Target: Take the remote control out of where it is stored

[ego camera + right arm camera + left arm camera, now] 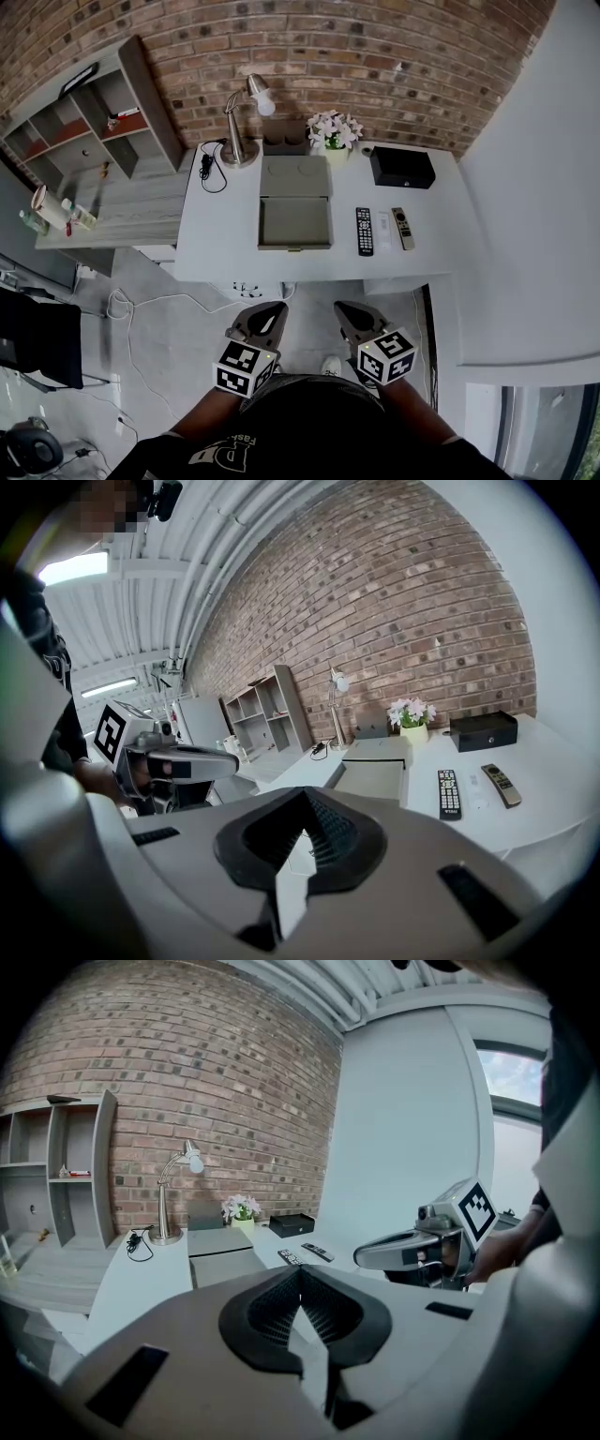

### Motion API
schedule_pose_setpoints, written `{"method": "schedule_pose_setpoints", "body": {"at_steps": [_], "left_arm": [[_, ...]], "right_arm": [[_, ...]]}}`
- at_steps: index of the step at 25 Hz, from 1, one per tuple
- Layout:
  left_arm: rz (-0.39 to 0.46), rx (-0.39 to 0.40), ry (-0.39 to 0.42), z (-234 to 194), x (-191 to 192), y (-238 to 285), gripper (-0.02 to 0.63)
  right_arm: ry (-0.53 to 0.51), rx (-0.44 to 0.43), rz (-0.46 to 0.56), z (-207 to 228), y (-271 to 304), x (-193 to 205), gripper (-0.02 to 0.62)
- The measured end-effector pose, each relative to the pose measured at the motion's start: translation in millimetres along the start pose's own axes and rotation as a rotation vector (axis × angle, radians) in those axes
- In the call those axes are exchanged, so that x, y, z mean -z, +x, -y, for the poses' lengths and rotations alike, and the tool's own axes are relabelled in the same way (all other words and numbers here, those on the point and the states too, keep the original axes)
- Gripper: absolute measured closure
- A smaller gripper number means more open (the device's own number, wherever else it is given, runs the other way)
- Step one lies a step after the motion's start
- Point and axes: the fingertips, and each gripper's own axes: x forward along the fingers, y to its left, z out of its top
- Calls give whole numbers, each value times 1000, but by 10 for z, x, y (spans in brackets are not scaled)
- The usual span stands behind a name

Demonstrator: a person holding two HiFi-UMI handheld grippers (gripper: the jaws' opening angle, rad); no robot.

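The left gripper (270, 314) and right gripper (351, 315) are both closed and hold nothing, away from the table (225, 234), where a black remote (364, 231) lies near a grey box (294, 221)

- Silver gooseneck desk lamp (241, 157) near the back left corner of the white table (225, 234).
- Black coiled cable (208, 167) just left of the lamp's base.
- White and pink flowers in a pale pot (336, 131) at the back edge.
- Black rectangular box (402, 167) near the back right corner.
- Grey open shelf unit (94, 117) left of the table, holding small items, possibly bottles.
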Motion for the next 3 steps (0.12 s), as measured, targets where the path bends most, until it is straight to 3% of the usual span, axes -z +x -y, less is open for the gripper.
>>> {"method": "schedule_pose_setpoints", "body": {"at_steps": [3], "left_arm": [[0, -4, 0, -30, 9, -25, 599]], "right_arm": [[-3, -3, -2, -29, 23, 3, 592]]}}
